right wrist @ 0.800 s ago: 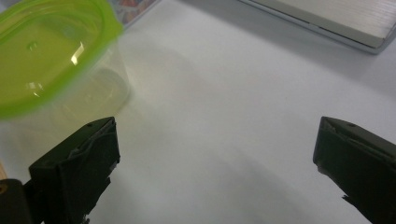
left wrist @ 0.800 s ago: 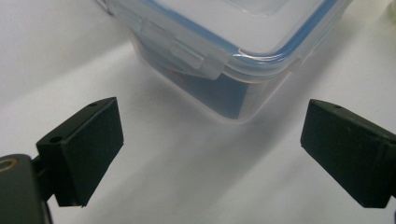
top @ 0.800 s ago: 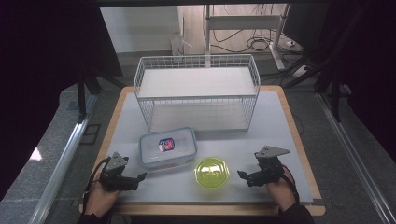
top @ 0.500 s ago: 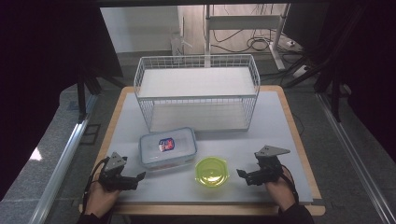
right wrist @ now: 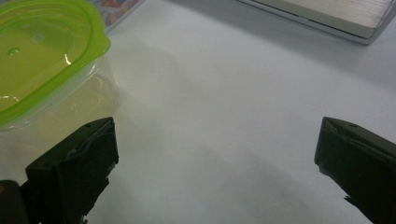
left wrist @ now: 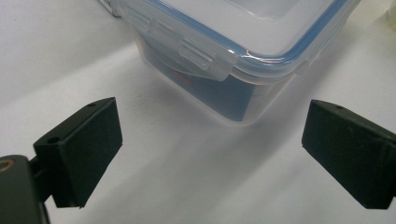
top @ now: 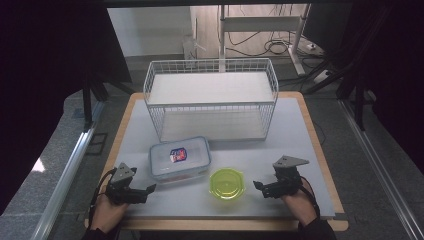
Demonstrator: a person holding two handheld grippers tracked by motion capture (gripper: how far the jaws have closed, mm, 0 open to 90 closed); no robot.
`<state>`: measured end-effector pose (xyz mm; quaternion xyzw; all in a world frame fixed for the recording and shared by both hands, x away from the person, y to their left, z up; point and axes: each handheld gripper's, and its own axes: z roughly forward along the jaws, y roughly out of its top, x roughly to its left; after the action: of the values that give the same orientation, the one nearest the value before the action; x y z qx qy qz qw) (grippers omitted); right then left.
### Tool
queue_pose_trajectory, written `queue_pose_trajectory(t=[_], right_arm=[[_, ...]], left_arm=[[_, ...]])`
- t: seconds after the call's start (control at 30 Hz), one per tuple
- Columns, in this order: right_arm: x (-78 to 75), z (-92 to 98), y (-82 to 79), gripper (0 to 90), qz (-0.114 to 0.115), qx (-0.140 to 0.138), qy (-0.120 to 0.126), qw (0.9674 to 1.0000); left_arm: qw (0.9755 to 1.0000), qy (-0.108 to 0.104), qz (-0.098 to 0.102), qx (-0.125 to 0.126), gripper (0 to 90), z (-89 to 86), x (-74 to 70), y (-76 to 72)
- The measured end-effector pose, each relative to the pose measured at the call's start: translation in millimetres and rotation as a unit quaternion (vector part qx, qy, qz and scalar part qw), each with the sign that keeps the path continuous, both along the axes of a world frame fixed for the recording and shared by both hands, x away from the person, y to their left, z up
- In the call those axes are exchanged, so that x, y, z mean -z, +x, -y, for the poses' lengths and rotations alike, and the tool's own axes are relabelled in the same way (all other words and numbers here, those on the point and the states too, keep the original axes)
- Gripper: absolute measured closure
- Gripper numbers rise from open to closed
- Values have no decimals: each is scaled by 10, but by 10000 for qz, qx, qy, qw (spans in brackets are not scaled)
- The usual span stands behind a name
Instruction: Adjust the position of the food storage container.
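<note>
Two open grippers rest at the near table edge, each facing a lidded container

Left gripper (top: 150,188), jaws apart and empty, points at the clear blue-sealed box (top: 180,157); its red-blue label is unreadable. Right gripper (top: 259,186), jaws wide, sits just beside the green-lidded tub (top: 226,183). Reaching seems about to begin; each must advance to straddle its container

A wood-edged table with a pale grey top (top: 300,135) carries a white wire basket (top: 211,100), a clear blue-sealed rectangular plastic box (top: 180,158) and a round green-lidded tub (top: 226,183).
</note>
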<state>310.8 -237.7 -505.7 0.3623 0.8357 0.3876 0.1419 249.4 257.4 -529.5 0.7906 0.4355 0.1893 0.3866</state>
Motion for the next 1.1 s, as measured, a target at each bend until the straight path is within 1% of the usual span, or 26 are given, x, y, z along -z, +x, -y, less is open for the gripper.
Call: queue_pose_trajectory(t=[0.2, 0.3, 0.37, 0.43, 0.5, 0.57, 0.63, 0.67, 0.7, 0.73, 0.77, 0.8, 0.83, 0.87, 0.9, 0.97, 1.07, 1.1], right_arm=[[-25, -56, -5, 0, 162, 94, -149, 9997], [-44, -74, -7, 0, 145, 112, -168, 9997], [-71, -83, -8, 0, 98, 14, -192, 9998], [-100, -108, -13, 3, 63, -18, -200, 9998], [-128, -129, -16, 26, 58, -73, -213, 9997], [-170, -155, -16, 82, 37, -40, -137, 9999], [-212, -167, -11, 187, 19, -11, -61, 10000], [-243, -176, -9, 257, -4, -12, -14, 10000], [-266, -188, -9, 294, -30, -23, -2, 10000], [-288, -203, -11, 359, -39, -42, -6, 10000], [-307, -219, -14, 419, -62, -103, -12, 9999], [-324, -241, -20, 460, -69, -171, -29, 9998], [-340, -265, -27, 515, -46, -207, -41, 9998], [-355, -288, -32, 585, -46, -282, -41, 9996], [-365, -308, -36, 628, -54, -362, -35, 9993], [-388, -366, -49, 737, 1, -503, -78, 9987], [-420, -454, -64, 864, 79, -663, -112, 9977], [-429, -478, -70, 887, 110, -717, -118, 9973]], left_arm=[[10000, -26, -16, 16, 52, -2, -1, -2], [10000, -38, -15, 26, 51, -4, -3, -4], [10000, -52, -18, 24, 52, -6, -3, -4], [10000, -58, -25, 25, 52, -8, -5, -5], [10000, -52, -18, 34, 52, -6, -5, -6], [10000, -49, -13, 36, 52, -4, -5, -7], [10000, -45, -12, 46, 52, -6, -6, -7], [10000, -48, -11, 46, 52, -6, -6, -6], [10000, -47, -12, 45, 51, -7, -6, -7], [10000, -49, -12, 44, 51, -7, -7, -7], [10000, -50, -13, 45, 51, -7, -6, -7], [10000, -49, -13, 45, 51, -7, -6, -7], [10000, -48, -13, 47, 51, -7, -5, -6], [10000, -41, -12, 49, 51, -6, -6, -7], [10000, -34, -10, 54, 51, -5, -6, -7], [10000, -25, -9, 56, 50, -3, -5, -8], [10000, -19, -10, 58, 50, -3, -5, -7], [10000, -19, -10, 58, 50, -3, -5, -7]])
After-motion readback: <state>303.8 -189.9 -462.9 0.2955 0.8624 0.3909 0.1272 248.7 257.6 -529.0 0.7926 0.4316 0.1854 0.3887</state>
